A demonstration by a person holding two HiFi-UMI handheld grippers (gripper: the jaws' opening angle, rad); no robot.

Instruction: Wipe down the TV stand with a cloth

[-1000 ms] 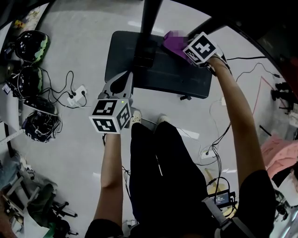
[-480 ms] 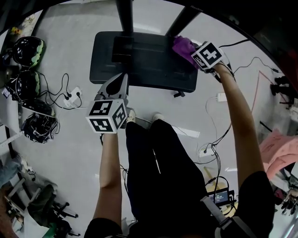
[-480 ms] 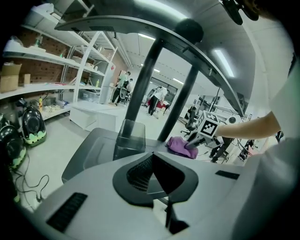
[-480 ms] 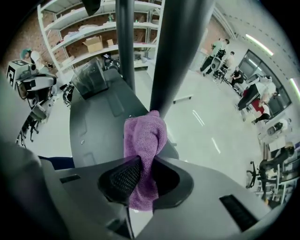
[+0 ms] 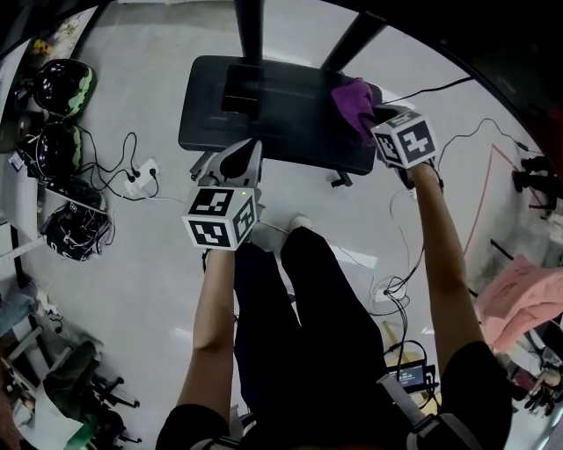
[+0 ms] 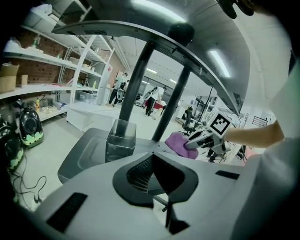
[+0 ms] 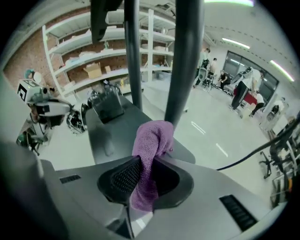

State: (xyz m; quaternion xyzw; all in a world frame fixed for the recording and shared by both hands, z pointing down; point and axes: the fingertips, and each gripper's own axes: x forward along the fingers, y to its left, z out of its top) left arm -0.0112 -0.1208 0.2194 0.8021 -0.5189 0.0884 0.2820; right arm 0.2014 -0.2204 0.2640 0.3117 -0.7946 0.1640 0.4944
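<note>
The dark TV stand base [image 5: 281,132] lies on the floor ahead of my feet, and two posts [image 5: 249,26] rise from its back. A purple cloth [image 5: 352,101] rests on the base's right end, and my right gripper [image 5: 374,119] is shut on it. In the right gripper view the cloth [image 7: 151,140] hangs bunched between the jaws [image 7: 140,180], over the base [image 7: 108,136]. My left gripper [image 5: 235,160] hovers just short of the base's near edge, shut and holding nothing. The left gripper view shows its jaws [image 6: 157,180] closed, the cloth [image 6: 178,142] beyond.
A small dark box [image 5: 242,92] stands on the base by the left post. Helmets [image 5: 57,88] and a power strip with cables [image 5: 141,180] lie on the floor at left. More cables [image 5: 405,264] and pink fabric [image 5: 519,299] are at right.
My right gripper has dragged the purple cloth from the base's back middle to its right end and a little toward me. The left gripper has stayed near the base's front edge.
</note>
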